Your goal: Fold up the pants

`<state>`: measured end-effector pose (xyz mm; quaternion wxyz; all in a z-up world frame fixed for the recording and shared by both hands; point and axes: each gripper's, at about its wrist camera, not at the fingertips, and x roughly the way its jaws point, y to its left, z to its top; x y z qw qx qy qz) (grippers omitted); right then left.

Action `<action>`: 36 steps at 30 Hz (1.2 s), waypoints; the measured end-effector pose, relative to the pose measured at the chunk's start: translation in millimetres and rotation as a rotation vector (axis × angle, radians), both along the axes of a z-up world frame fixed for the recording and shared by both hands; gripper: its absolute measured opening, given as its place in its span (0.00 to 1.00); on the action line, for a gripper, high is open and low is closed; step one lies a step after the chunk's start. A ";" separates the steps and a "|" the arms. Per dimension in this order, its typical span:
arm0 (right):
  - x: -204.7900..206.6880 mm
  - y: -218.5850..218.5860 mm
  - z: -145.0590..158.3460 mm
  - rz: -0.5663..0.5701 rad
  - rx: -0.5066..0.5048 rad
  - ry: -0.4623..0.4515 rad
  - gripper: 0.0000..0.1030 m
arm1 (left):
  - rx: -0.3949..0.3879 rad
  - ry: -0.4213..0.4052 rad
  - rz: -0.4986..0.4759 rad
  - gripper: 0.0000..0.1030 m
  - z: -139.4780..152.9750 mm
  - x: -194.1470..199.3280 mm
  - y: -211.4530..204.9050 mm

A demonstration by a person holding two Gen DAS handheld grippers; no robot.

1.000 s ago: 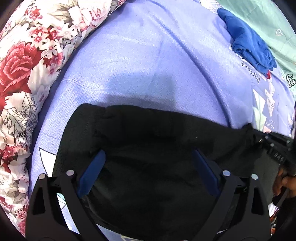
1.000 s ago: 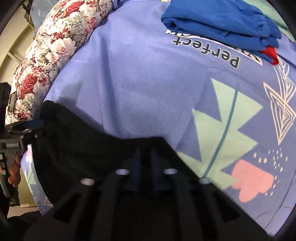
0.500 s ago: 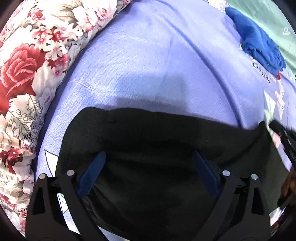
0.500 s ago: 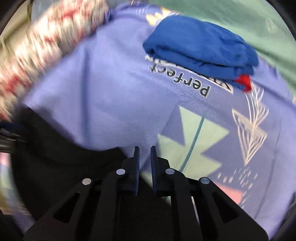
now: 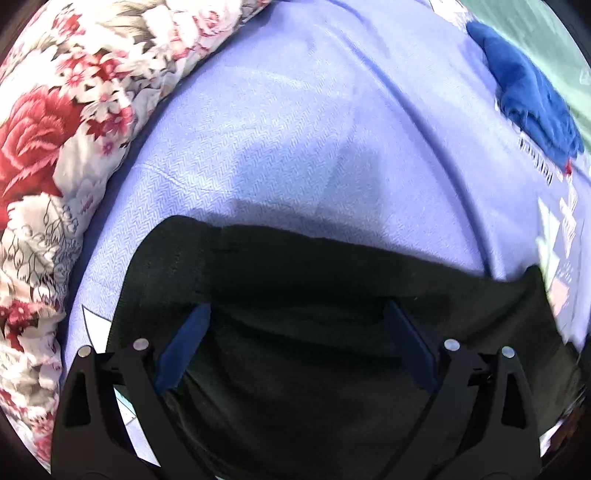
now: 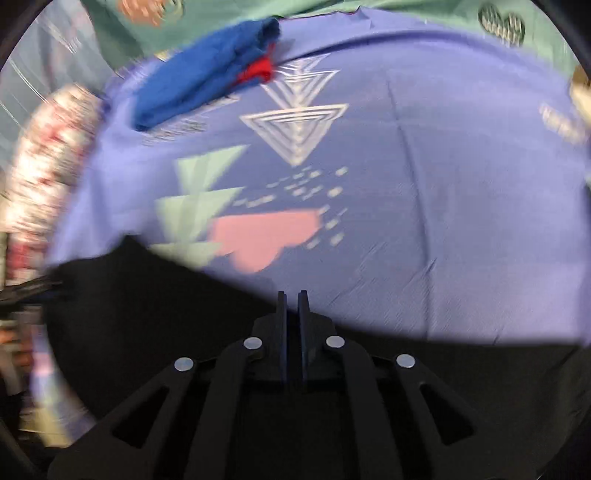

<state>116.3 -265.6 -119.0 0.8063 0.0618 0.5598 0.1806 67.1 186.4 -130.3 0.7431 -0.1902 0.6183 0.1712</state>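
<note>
Under our left gripper point(image 5: 297, 314), which points straight down with its blue-padded jaws spread wide and grasping nothing, lie the black pants point(image 5: 314, 350), a soft matte slab with a straight, thick folded edge on the far side. Our right gripper point(image 6: 292, 295) hangs over the pants' point(image 6: 147, 314) other end; its jaws stand almost together, a thin slit between them, and we see no cloth in that slit. Nothing lies between either gripper and the pants. Beyond the pants spreads the lilac bedsheet point(image 5: 295, 129), finely woven and gently creased, printed with mint triangles, white line triangles and a pink heart point(image 6: 264, 234). Along its left border runs a puffy floral quilt point(image 5: 55, 147) in red and cream. Farther off sits a folded blue garment point(image 6: 207, 74) showing a red scrap, and behind it a green sheet point(image 6: 406, 14).
</note>
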 end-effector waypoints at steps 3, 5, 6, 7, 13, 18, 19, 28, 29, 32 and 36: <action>-23.5 -8.8 -7.5 0.018 0.000 0.056 0.34 | -0.017 -0.003 0.003 0.93 1.5 -3.8 3.3; -36.6 -42.1 -20.1 -0.060 -0.098 0.053 0.28 | -0.031 0.015 0.010 0.93 1.6 -1.8 4.0; -40.5 -65.6 -17.8 -0.106 -0.084 0.043 0.29 | -0.028 0.007 0.005 0.93 6.4 0.1 6.1; -44.1 -86.7 -14.9 -0.190 -0.130 0.038 0.29 | -0.017 -0.022 -0.019 0.93 16.6 -2.8 -1.5; -81.2 -164.4 11.7 -0.364 0.037 0.032 0.53 | 0.037 -0.100 -0.166 0.95 48.0 -10.3 -25.5; -101.1 -207.4 -15.3 -0.426 -0.079 0.094 0.48 | 0.028 -0.033 -0.166 0.95 28.2 -22.3 -27.9; -105.6 -224.4 -11.3 -0.520 -0.131 0.075 0.48 | 0.029 -0.010 -0.147 0.95 23.3 -25.1 -25.8; -153.6 -267.4 9.0 -0.776 -0.100 0.031 0.69 | -0.045 -0.050 -0.128 0.95 33.6 -49.8 -22.6; -160.1 -276.6 4.6 -0.790 -0.077 0.048 0.69 | -0.044 -0.052 -0.138 0.95 33.0 -50.3 -24.8; -156.5 -281.1 -7.2 -0.785 -0.053 0.073 0.69 | -0.003 -0.046 -0.196 0.95 26.3 -51.7 -47.3; -132.3 -274.9 -18.5 -0.783 -0.027 0.024 0.71 | -0.023 -0.016 -0.263 0.95 18.1 -51.9 -67.8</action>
